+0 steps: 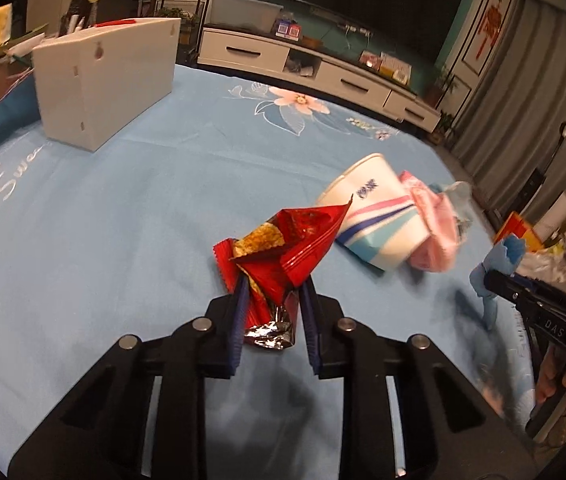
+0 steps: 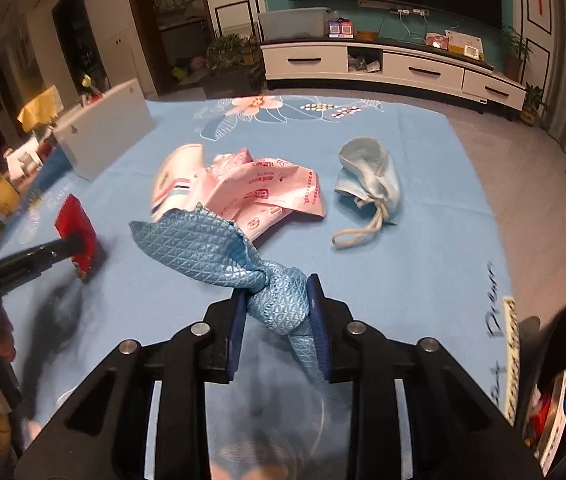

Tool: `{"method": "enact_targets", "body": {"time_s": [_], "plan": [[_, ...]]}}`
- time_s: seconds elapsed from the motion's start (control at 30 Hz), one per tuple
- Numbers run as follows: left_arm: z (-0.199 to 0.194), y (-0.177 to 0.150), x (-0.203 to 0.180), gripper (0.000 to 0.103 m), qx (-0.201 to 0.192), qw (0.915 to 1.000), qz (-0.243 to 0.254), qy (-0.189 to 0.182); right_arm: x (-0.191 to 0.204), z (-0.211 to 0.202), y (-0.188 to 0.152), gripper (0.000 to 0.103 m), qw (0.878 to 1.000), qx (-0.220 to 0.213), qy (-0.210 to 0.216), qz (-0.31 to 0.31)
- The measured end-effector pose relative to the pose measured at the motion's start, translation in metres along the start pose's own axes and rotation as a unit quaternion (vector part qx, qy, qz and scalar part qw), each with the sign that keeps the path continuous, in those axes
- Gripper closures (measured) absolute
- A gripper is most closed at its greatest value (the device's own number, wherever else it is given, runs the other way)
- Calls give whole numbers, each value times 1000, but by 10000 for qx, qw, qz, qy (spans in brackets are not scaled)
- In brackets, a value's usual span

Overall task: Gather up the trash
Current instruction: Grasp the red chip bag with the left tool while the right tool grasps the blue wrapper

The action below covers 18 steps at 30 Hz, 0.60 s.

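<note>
My left gripper (image 1: 273, 288) is shut on a crumpled red snack wrapper (image 1: 283, 248), its silver end sticking out below the blue pads. The same red snack wrapper (image 2: 77, 232) shows in the right wrist view, pinched by the left gripper (image 2: 71, 246). My right gripper (image 2: 277, 292) is shut on a light blue textured cloth (image 2: 211, 248), bunched between the pads. That light blue cloth (image 1: 495, 268) hangs from the right gripper (image 1: 495, 280) at the far right. A paper cup (image 1: 375, 216) lies on its side beside a pink wrapper (image 2: 267, 192). A blue face mask (image 2: 367, 176) lies farther right.
A blue flowered sheet (image 1: 123, 208) covers the table. A white box (image 1: 103, 80) stands at the back left. A black bin (image 2: 563, 380) with trash sits at the lower right edge. A white TV cabinet (image 2: 395, 68) lies beyond the table. A hand (image 1: 563, 384) holds the right gripper.
</note>
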<state>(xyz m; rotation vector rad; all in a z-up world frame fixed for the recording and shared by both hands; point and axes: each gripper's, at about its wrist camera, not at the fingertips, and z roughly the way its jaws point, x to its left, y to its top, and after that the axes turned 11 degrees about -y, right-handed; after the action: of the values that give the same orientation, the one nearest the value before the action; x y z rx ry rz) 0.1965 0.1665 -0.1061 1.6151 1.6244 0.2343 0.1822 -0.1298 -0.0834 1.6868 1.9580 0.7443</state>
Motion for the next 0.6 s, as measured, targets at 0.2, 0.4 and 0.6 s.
{"method": "enact_targets", "body": {"time_s": [0.2, 0.4, 0.6], "plan": [[-39, -29, -16, 78, -268, 9991, -245, -208, -8, -45, -29, 72, 9998, -34, 124, 120], [-69, -57, -47, 79, -401, 9981, -144, -446, -9, -83, -48, 72, 9999, -84, 82, 109], [-89, -74, -73, 79, -456, 9969, 75, -643, -7, -111, -58, 72, 9996, -223, 107, 129]]}}
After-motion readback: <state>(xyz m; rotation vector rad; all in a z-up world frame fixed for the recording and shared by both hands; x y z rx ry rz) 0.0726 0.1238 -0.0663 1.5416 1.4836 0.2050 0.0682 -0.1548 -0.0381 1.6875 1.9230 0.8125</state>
